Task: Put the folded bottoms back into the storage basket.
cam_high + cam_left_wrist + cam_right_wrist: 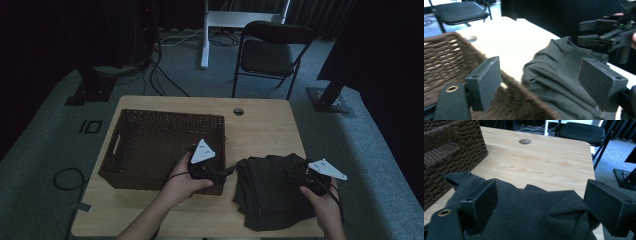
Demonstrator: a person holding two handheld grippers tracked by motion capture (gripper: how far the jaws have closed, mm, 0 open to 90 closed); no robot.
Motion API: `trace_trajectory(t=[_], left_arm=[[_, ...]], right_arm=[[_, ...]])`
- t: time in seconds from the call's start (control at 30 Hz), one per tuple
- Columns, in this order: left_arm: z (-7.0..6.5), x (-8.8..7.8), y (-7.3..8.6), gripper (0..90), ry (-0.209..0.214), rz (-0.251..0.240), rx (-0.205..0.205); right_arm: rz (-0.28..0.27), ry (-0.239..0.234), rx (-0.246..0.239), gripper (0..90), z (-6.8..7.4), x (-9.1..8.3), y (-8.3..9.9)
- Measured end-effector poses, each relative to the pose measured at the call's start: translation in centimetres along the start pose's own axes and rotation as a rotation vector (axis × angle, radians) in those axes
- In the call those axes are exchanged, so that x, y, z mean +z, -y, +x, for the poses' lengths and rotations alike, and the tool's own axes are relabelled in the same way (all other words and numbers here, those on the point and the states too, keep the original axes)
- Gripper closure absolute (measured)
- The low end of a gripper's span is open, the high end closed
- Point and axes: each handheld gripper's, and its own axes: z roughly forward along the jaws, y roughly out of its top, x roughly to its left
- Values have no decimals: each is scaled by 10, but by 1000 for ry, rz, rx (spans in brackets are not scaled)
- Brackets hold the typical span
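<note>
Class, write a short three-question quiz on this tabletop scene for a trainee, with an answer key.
1. True or false: the dark garment lies inside the wicker basket.
2. Which gripper hangs over the basket's near right corner?
3. Are the right gripper's jaws open or shut?

Key:
1. False; it lies on the table, to the right of the basket.
2. The left gripper.
3. Open, one on each side of the garment.

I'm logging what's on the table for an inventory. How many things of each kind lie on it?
Wicker basket: 1
Dark cloth: 1
Total: 2
</note>
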Motion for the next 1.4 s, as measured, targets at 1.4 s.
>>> trace_trajectory(t=[1.4], left_arm=[[-81, 119, 65, 189, -29, 125, -60]], right_arm=[[133, 43, 48, 119, -47, 21, 62]])
